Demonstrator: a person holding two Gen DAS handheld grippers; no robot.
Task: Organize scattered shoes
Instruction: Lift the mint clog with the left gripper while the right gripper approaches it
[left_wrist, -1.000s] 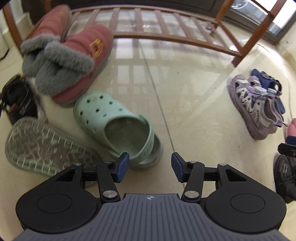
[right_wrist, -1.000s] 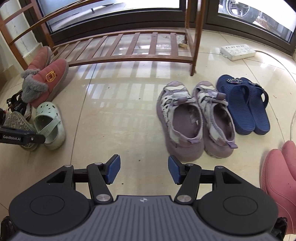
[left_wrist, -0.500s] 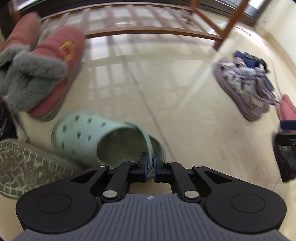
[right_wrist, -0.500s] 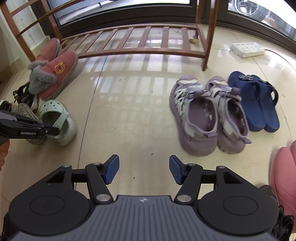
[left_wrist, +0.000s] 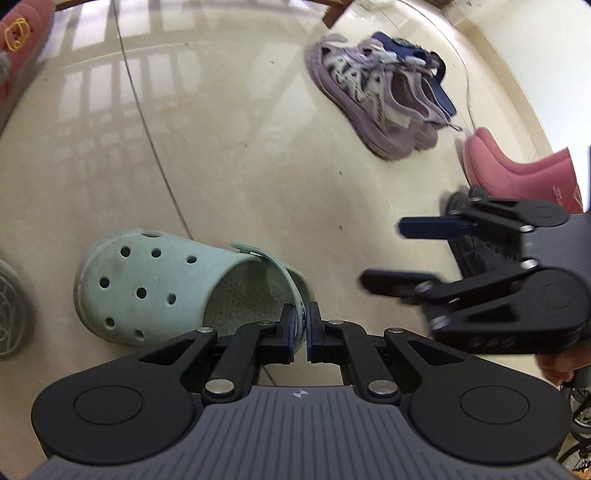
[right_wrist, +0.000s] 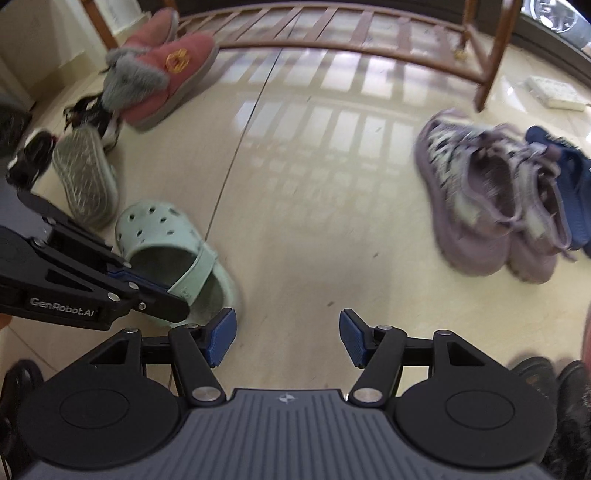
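- My left tool (left_wrist: 303, 325) pinches the heel rim of the mint-green clog (left_wrist: 155, 288), which sits upright on the tiled floor (left_wrist: 258, 166); its mate (right_wrist: 85, 181) lies sole-up beside it.
- My right tool (right_wrist: 286, 338) hangs spread, holding nothing, near the clog.
- Step in hand, as I judge it: carrying the clog to pair it; next comes a steady lift.
- The left tool reads "GenRobot.AI" (right_wrist: 62, 312).

Mint-green clog (left_wrist: 155, 288) w/ holes, lilac sneakers (left_wrist: 373, 96), navy slides (right_wrist: 569, 184), pink fur-trimmed slippers (right_wrist: 166, 70).
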